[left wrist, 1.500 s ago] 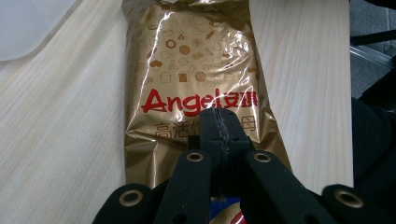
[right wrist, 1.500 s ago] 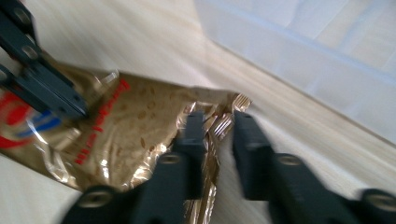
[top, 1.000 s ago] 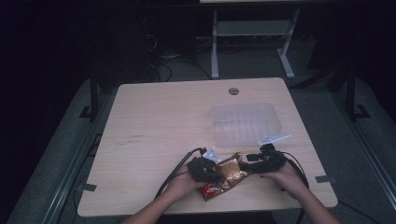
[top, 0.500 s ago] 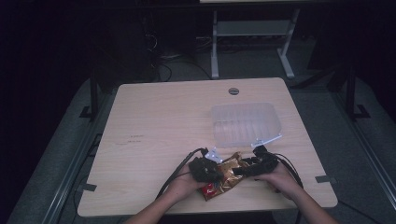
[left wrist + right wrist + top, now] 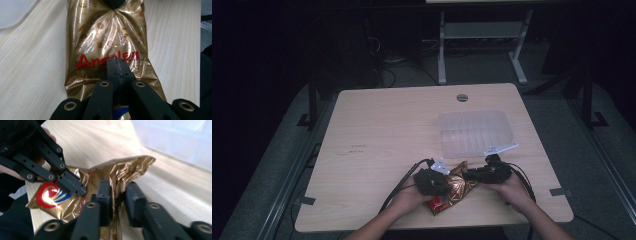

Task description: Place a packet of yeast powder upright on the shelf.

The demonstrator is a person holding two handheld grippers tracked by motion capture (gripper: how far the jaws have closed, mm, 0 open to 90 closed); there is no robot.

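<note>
High view: gold bag (image 5: 455, 187) flat on bench (image 5: 382, 150), near front edge, between left claw (image 5: 434, 184) and right claw (image 5: 479, 174). Clear tray (image 5: 474, 132) just beyond, apart from bag. Left claw view: jaws pressed together on the bag's film near the red lettering; long axis of bag runs straight away from this claw toward the far pinched end. Right claw view: jaws narrow, clamped on a crumpled fold of film at the opposite end, left claw's tip just beside. Both claws holding the one bag at opposing ends, so axis lies between them. Likely next: pulling apart to tear or open; grip on thin film could slip.
</note>
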